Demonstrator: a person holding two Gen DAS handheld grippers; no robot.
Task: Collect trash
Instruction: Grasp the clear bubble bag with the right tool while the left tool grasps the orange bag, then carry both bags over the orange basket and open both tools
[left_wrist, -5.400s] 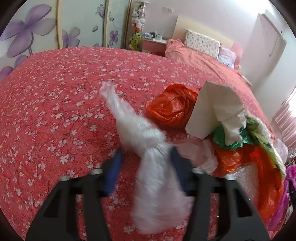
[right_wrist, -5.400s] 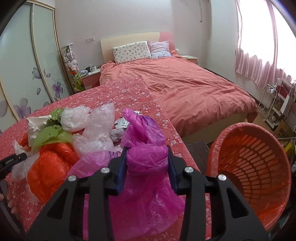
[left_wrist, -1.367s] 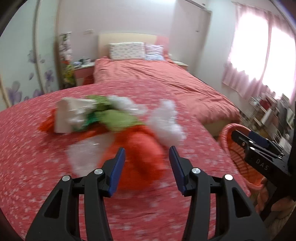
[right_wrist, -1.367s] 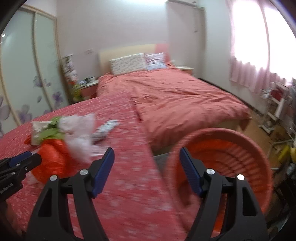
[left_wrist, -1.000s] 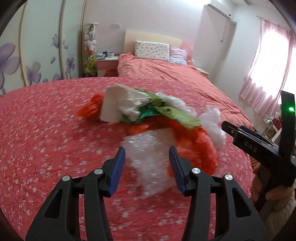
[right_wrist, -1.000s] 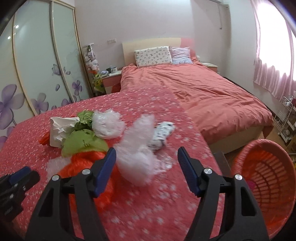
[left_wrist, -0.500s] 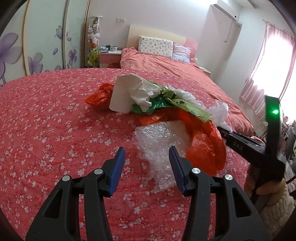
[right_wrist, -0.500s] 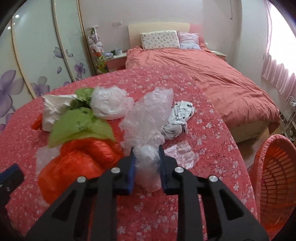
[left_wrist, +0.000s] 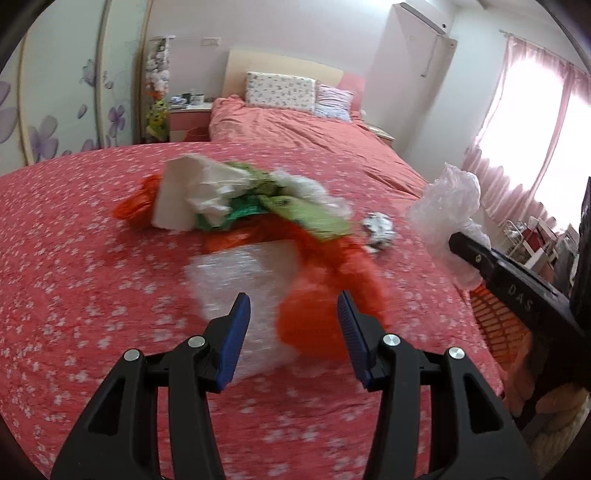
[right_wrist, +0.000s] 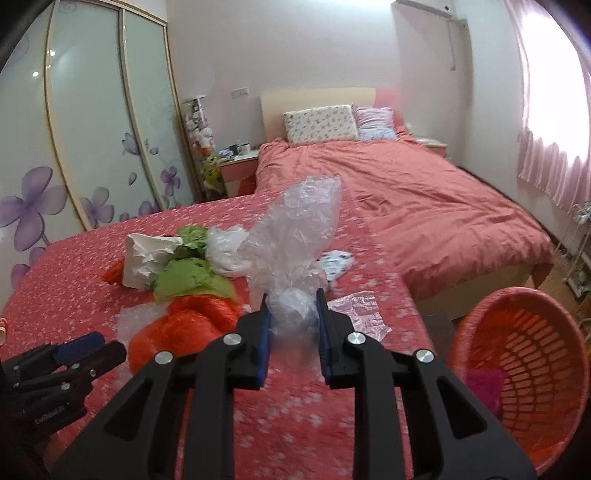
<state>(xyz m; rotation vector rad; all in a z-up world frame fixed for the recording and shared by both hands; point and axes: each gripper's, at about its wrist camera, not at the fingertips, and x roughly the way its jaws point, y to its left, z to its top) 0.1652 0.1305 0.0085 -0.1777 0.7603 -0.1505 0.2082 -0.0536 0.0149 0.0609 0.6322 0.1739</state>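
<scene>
My right gripper (right_wrist: 292, 314) is shut on a clear plastic bag (right_wrist: 295, 236) and holds it up above the red floral bedspread; the bag also shows in the left wrist view (left_wrist: 448, 206). My left gripper (left_wrist: 293, 321) is open and empty, just above a sheet of bubble wrap (left_wrist: 243, 280) and an orange bag (left_wrist: 325, 306). The trash pile behind holds white paper (left_wrist: 184, 195), green bags (right_wrist: 192, 278) and a white bag (right_wrist: 225, 251). The orange laundry basket (right_wrist: 524, 354) stands on the floor at the right, with a magenta bag (right_wrist: 482, 384) inside.
A small patterned cloth (right_wrist: 336, 264) and a pink plastic scrap (right_wrist: 360, 308) lie on the bedspread (left_wrist: 74, 258) near the pile. A second bed (right_wrist: 406, 184) with pillows lies beyond. Wardrobe doors (right_wrist: 92, 129) stand at the left, a nightstand (right_wrist: 236, 162) behind.
My right gripper has lifted the clear plastic bag off the bedspread. My left gripper has moved right, from over the bubble wrap toward the orange bag, still open.
</scene>
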